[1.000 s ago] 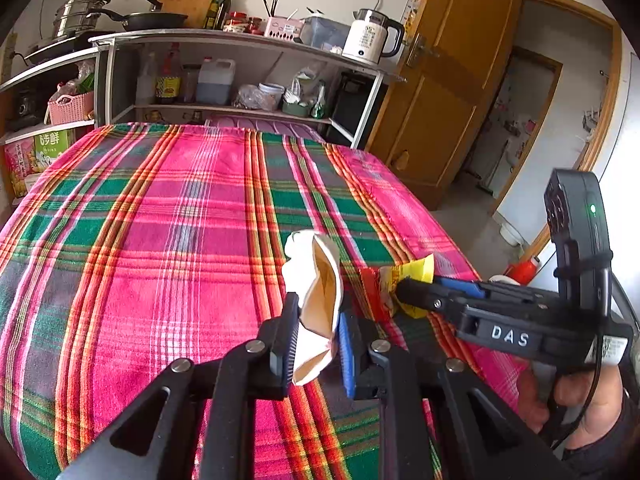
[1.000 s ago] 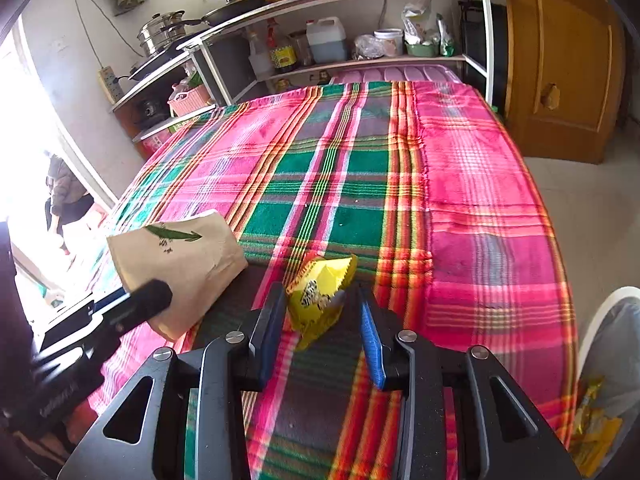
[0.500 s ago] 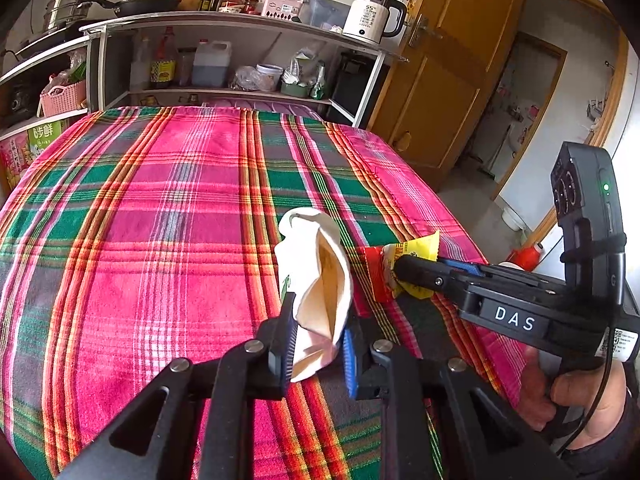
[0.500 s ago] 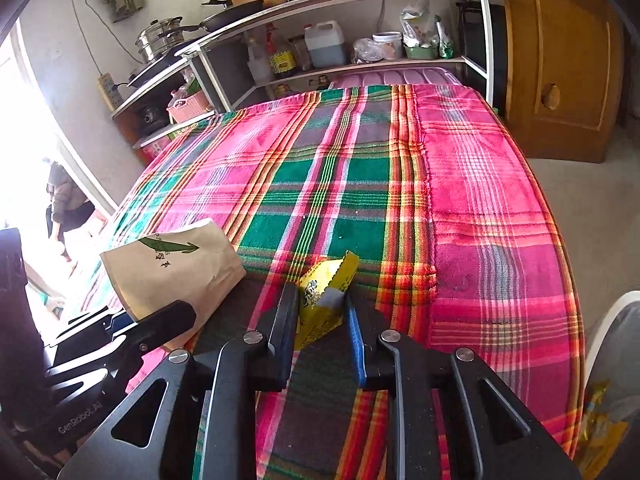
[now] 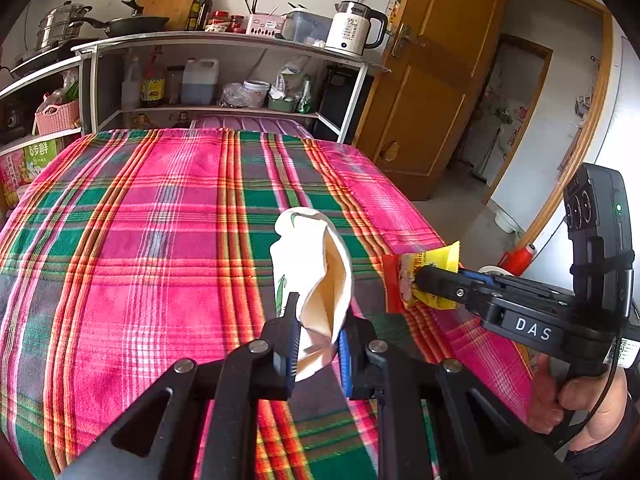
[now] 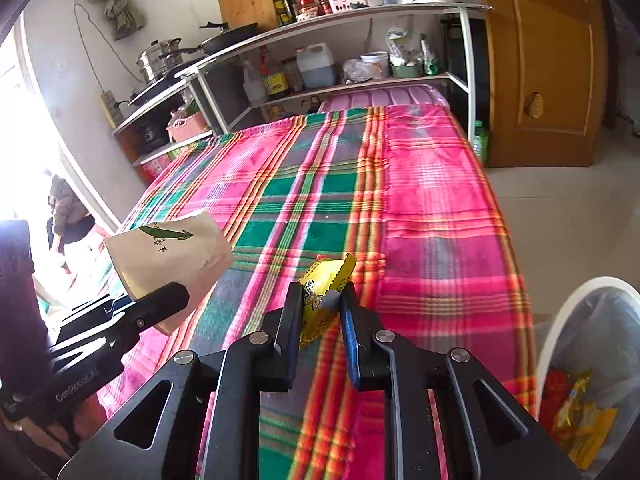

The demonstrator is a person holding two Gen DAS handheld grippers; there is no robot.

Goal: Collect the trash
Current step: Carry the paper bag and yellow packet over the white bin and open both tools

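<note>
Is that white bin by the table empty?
No. The white bin already holds yellow and red wrappers, visible inside its liner.

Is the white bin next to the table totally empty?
No. The white bin already holds yellow and red wrappers at its bottom, seen in the right wrist view.

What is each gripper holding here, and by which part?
The left gripper pinches the cream paper bag by its bottom end, mouth upward. The right gripper clamps the yellow snack wrapper across its lower half.
</note>
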